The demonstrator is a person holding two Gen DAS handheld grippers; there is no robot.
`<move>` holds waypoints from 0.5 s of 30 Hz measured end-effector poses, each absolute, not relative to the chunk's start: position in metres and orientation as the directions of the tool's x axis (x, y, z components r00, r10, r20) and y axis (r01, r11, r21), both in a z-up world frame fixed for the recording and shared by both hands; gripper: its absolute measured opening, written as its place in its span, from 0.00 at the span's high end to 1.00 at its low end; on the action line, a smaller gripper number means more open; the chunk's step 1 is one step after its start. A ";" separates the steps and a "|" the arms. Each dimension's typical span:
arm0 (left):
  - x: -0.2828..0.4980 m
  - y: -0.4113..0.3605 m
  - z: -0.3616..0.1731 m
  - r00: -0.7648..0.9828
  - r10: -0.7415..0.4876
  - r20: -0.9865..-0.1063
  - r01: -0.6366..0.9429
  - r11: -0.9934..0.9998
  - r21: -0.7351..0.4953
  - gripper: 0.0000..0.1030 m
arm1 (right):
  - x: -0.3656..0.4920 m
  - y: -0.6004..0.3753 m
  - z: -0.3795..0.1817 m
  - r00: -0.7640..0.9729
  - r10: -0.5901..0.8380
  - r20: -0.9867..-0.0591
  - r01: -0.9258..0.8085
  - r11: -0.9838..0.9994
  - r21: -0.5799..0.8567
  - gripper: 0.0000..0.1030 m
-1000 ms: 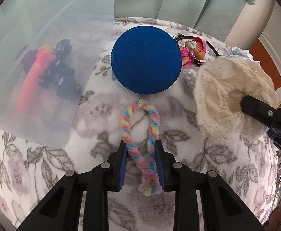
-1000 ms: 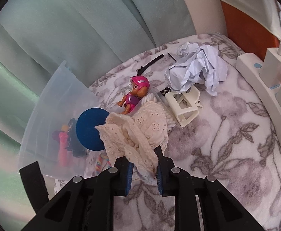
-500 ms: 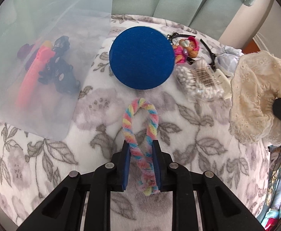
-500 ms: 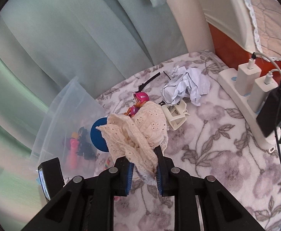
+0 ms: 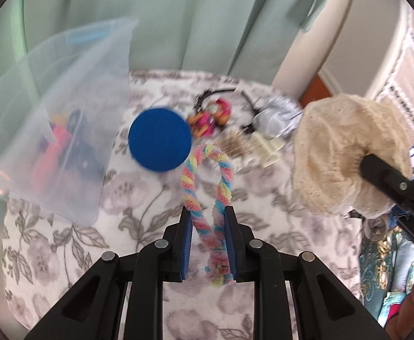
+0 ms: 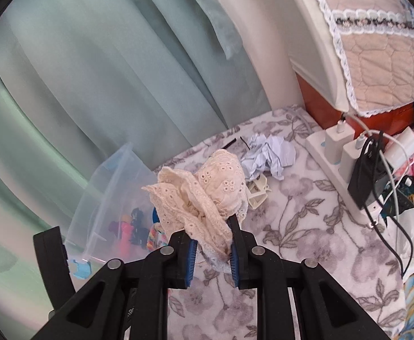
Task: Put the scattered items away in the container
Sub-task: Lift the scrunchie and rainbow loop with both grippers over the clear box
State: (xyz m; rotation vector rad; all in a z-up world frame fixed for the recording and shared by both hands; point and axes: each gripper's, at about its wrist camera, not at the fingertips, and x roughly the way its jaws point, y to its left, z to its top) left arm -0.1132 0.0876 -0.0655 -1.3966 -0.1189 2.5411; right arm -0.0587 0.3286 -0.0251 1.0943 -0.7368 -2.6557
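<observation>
No lettering on anything here is sharp enough to read. My left tongs (image 5: 207,218) are clenched on a fuzzy twisted loop of pastel rainbow chenille (image 5: 204,187), its free end arching toward 12 o'clock. My right tongs (image 6: 212,232) are clamped on a cream scrunchie of eyelet lace cotton (image 6: 207,195), ruffled and bunched. At 10 o'clock from the loop stands the frosted translucent plastic box (image 5: 73,130), smooth-walled, with blurred pink and black things inside. A flat round disc of deep blue felt (image 5: 160,140) lies just beside the box on the soft floral grey-and-white fleece blanket (image 5: 263,221). Past the disc, toward 1 o'clock, lie a small plastic toy pup in a pink helmet (image 5: 211,117), a cream plastic claw clip (image 6: 256,191) and a crumpled ball of pale blue paper (image 6: 269,157). A white power strip with chargers (image 6: 340,158) runs along the blanket at 3 o'clock.
</observation>
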 end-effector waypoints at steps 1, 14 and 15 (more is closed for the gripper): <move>-0.113 0.089 -0.059 -0.526 0.256 -0.811 -0.177 -0.966 -0.190 0.78 | -0.056 0.329 -0.020 -0.724 -0.335 -0.603 -0.023 -0.862 0.507 0.79; -0.088 0.079 0.034 -0.679 0.344 -0.649 -0.265 -0.939 -0.220 0.78 | -0.026 0.324 0.045 -0.824 -0.308 -0.475 0.028 -0.861 0.508 0.79; -0.086 0.077 0.041 -0.688 0.348 -0.636 -0.269 -0.937 -0.221 0.78 | -0.025 0.323 0.049 -0.829 -0.308 -0.466 0.035 -0.861 0.507 0.79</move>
